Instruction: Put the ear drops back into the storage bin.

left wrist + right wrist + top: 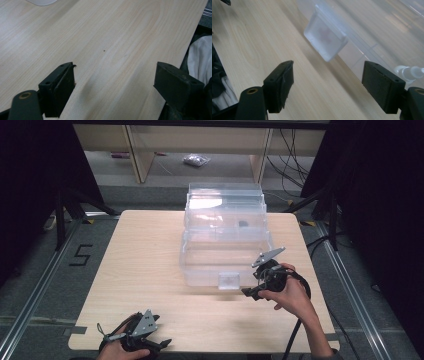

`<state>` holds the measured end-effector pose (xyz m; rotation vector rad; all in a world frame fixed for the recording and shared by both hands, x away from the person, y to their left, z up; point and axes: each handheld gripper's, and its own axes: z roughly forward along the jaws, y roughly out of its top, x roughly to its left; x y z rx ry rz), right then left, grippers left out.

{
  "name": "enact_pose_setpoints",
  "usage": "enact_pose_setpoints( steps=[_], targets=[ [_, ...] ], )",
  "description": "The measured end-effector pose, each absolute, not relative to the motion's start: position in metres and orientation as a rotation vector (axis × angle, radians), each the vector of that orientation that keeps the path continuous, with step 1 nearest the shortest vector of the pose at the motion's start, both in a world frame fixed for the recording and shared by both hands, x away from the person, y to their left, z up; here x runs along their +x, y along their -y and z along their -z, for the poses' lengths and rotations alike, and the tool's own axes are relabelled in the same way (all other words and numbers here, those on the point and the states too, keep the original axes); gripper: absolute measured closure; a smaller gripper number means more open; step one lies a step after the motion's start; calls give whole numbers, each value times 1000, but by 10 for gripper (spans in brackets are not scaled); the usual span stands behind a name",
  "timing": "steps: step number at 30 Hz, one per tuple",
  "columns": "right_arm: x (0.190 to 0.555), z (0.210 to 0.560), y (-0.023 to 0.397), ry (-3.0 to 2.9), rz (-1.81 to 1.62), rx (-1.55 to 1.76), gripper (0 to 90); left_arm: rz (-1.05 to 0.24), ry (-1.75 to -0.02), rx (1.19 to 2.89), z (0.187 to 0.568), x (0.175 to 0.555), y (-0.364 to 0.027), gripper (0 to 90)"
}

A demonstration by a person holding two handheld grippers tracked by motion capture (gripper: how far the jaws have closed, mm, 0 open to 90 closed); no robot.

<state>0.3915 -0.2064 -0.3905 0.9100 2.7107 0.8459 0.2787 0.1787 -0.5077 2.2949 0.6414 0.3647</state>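
At the near edge of the wooden table point(150, 270) the left gripper point(162, 343) sits low in the person's left hand point(117, 351), its jaws spread wide with bare wood between them; in the left gripper view that gap holds nothing but grain and one small dark speck, and a white cloth point(198, 57) shows past the table's edge beside one jaw; farther in and to the other side, the right gripper point(248, 292) is held in the right hand point(290, 295), tilted, its jaws also wide apart and closed on nothing; just ahead of those jaws stands the clear plastic storage box point(225, 255), its front latch point(325, 42) hanging between the two jaws in the right gripper view, near but apart from them; beside the far jaw a small clear bottle point(409, 72) shows through the box wall; beyond the gripper the box's lid point(225, 200) stands raised at the back, and a small dark object point(243, 224) lies inside, too small to identify.
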Motion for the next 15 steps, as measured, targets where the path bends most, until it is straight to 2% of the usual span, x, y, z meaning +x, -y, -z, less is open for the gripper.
enact_pose_setpoints(
  steps=[15],
  targets=[
    [379,399,201,-2684,-865,899,211,-374,-620,2301,507,279,-179,164]
  ],
)
